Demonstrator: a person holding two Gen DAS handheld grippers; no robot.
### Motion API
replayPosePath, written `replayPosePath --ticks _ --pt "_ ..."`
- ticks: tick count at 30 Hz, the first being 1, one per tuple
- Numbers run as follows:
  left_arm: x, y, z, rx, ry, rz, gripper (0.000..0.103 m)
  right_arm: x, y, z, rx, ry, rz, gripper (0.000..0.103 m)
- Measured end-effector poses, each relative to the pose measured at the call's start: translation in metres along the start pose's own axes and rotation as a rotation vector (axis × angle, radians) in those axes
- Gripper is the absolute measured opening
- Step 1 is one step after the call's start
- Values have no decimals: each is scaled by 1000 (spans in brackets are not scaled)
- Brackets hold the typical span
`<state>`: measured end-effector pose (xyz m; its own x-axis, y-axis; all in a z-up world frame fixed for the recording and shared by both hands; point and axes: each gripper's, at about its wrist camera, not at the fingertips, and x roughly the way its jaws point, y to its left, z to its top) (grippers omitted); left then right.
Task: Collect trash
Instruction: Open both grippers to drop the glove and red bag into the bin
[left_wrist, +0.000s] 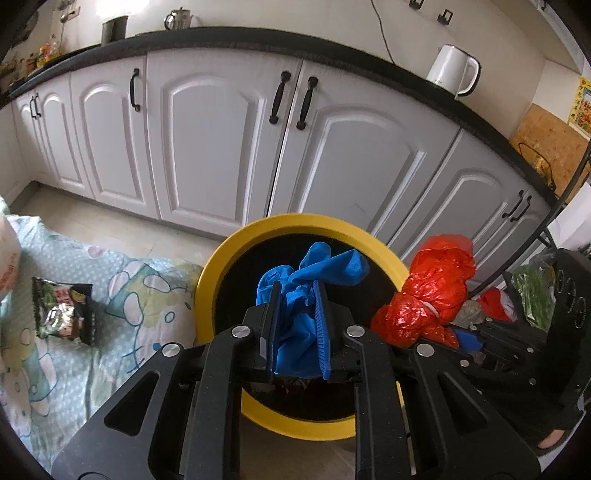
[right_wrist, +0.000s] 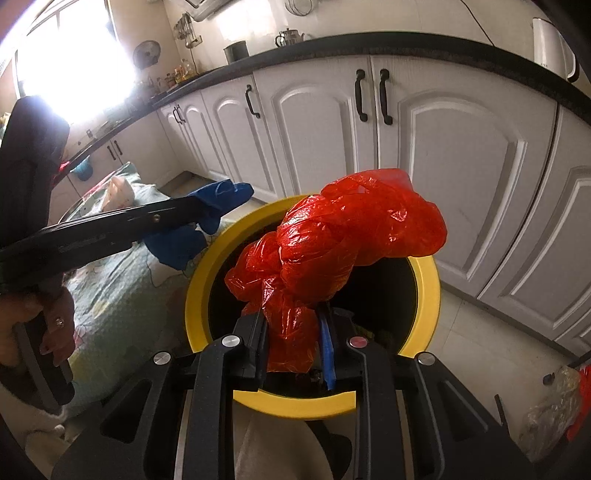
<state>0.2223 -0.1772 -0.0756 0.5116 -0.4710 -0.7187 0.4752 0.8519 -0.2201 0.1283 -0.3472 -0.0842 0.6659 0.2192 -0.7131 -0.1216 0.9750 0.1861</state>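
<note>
The left gripper (left_wrist: 297, 314) has its jaws clamped tight on a crumpled blue glove (left_wrist: 314, 269), which hangs over the dark mouth of the yellow bin (left_wrist: 221, 251). At three o'clock of it, the right gripper (right_wrist: 293, 328) pinches a bunched red plastic bag (right_wrist: 343, 236), its jaws closed on the plastic, above the same bin. A snack wrapper (left_wrist: 64, 312) lies at nine o'clock on a patterned cloth (left_wrist: 122, 295). White cabinets (left_wrist: 218, 140) stand at twelve o'clock behind the bin.
</note>
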Motion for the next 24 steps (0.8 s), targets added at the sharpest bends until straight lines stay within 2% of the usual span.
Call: replayPosePath --ticks 5,17,21,24 --pt "13 2 0 1 30 9 11 6 -5 -4 14 21 6 23" --pt "21 7 4 -16 40 29 13 12 -12 -6 39 35 9 27" --pt "18 9 5 -23 31 41 28 11 -13 -5 43 30 4 33" --pt "14 10 6 -25 24 44 35 8 -13 -4 46 16 0 44"
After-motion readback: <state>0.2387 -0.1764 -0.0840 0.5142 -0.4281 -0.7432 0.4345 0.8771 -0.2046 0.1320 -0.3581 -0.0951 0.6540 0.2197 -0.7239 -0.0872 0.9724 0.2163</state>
